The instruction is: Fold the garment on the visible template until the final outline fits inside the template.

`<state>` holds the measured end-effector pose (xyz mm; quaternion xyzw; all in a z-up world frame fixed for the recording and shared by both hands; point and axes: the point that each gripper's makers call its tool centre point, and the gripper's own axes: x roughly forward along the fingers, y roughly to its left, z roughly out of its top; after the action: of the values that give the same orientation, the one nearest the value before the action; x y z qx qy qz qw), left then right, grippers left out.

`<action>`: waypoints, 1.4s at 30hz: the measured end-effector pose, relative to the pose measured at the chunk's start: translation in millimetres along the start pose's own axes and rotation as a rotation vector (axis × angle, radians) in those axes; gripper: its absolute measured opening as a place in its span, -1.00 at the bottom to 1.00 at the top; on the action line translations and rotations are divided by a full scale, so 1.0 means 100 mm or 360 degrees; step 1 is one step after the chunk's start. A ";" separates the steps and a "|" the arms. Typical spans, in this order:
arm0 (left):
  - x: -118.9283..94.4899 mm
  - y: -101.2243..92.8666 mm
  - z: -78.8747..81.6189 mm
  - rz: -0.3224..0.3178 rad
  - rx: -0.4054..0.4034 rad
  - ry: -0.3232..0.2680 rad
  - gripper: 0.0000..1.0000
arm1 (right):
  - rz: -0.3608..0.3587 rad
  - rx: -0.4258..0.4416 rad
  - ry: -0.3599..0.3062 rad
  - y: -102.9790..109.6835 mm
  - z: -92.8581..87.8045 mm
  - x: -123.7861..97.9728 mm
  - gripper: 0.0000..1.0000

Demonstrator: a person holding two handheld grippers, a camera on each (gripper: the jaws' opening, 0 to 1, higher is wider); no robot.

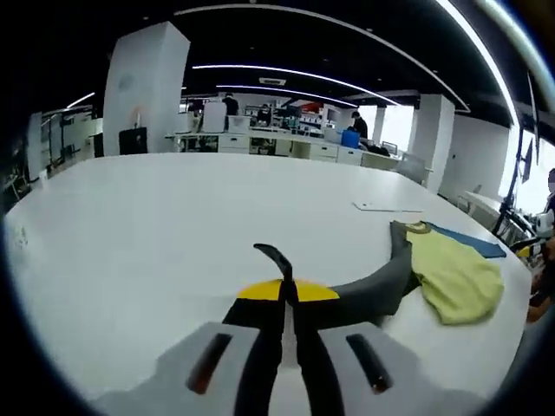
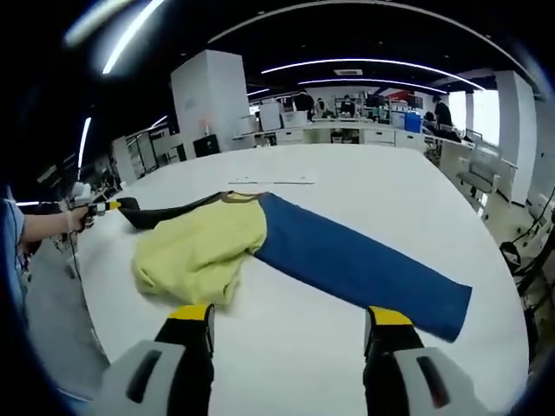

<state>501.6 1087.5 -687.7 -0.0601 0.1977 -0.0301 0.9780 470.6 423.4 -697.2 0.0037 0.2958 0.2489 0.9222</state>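
left tool [image 1: 287, 299]: jaws closed, pinching a dark sleeve | right tool [image 2: 293, 334]: jaws spread apart, holding nothing

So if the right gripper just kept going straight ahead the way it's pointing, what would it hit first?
Probably the blue template: it lies on the white table just beyond the open right gripper. The yellow garment sits left of that line. Depth is uncertain.

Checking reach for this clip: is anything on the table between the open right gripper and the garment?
Nothing visible. Bare white table lies between the right gripper and the garment, whose yellow part sits nearest. The left gripper is shut on the garment's dark sleeve, off to the side.
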 end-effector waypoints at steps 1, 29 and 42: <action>0.04 0.08 0.01 0.0019 -0.0026 -0.0015 -1.00 | -0.0003 0.0040 -0.0026 -0.01 0.03 -0.01 0.39; 0.10 0.53 -0.66 0.0268 -0.0212 0.0105 -1.00 | -0.0092 0.0324 -0.0198 -0.04 0.17 0.02 0.36; 0.05 0.54 -0.67 0.0271 -0.0231 0.0099 -0.96 | -0.0080 0.0296 -0.0181 -0.02 0.11 -0.03 0.40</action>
<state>482.0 1133.7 -758.4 -0.1129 0.2340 0.0656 0.9634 475.3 422.3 -687.1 0.0960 0.2647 0.1966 0.9392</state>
